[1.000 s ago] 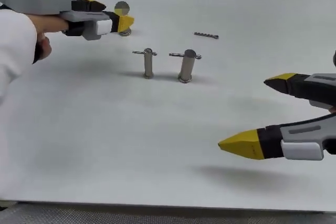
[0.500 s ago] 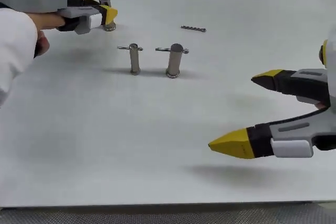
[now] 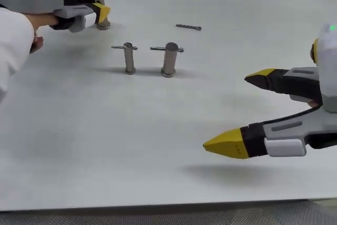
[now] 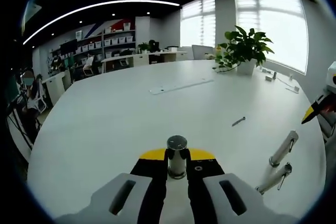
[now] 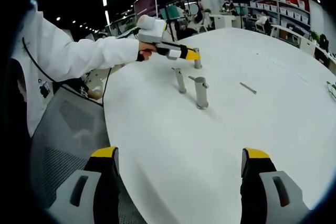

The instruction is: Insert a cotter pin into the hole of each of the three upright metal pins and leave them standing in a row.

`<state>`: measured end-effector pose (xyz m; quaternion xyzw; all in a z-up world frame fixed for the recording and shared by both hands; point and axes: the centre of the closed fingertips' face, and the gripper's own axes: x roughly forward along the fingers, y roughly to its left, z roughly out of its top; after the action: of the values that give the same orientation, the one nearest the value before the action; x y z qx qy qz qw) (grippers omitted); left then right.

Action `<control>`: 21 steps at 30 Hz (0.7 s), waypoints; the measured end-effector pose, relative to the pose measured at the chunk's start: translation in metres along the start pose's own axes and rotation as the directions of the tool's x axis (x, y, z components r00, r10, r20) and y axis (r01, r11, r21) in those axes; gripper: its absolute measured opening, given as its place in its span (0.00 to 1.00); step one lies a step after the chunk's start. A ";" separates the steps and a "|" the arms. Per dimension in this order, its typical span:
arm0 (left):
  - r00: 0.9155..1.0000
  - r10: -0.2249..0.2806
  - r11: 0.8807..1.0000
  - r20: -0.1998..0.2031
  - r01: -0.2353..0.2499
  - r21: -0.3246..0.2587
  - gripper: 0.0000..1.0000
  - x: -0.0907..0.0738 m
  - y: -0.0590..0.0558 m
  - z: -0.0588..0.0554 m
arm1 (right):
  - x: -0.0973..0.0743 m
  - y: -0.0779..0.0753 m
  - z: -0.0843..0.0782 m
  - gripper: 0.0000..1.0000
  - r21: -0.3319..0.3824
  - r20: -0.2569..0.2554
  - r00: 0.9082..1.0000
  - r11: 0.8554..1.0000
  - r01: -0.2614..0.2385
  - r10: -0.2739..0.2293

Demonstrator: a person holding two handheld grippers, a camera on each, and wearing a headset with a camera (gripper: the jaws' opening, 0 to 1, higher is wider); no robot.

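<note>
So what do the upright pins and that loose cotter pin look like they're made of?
Upright pins: likely steel, brushed silvery-grey, with bright glints down their sides. Loose cotter pin: probably thin steel wire, darker grey; too small to judge its finish.

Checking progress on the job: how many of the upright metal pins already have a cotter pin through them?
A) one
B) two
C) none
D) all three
B: the thinner standing pin and the thicker standing pin each carry a cotter pin through the top. The third pin, held in the left gripper, shows none, and a loose cotter pin lies on the table.
</note>
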<state>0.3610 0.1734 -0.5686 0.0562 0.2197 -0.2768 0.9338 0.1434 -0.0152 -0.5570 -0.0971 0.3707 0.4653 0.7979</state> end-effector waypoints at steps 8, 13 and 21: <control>1.000 -0.010 1.000 0.001 0.010 -0.014 0.10 -0.001 0.003 -0.001 | 0.000 0.000 -0.002 0.95 -0.003 -0.003 1.000 1.000 0.001 -0.001; 1.000 -0.007 1.000 -0.009 0.007 -0.004 0.09 -0.006 0.003 -0.003 | 0.000 -0.004 0.001 0.95 -0.015 0.000 1.000 1.000 0.025 -0.025; 1.000 -0.012 0.999 0.021 0.012 -0.032 0.09 -0.035 0.000 0.007 | -0.002 -0.008 0.010 0.94 -0.026 0.013 1.000 0.999 0.026 -0.026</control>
<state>0.3374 0.1888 -0.5467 0.0369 0.2146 -0.2794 0.9352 0.1544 -0.0157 -0.5503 -0.1094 0.3585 0.4604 0.8047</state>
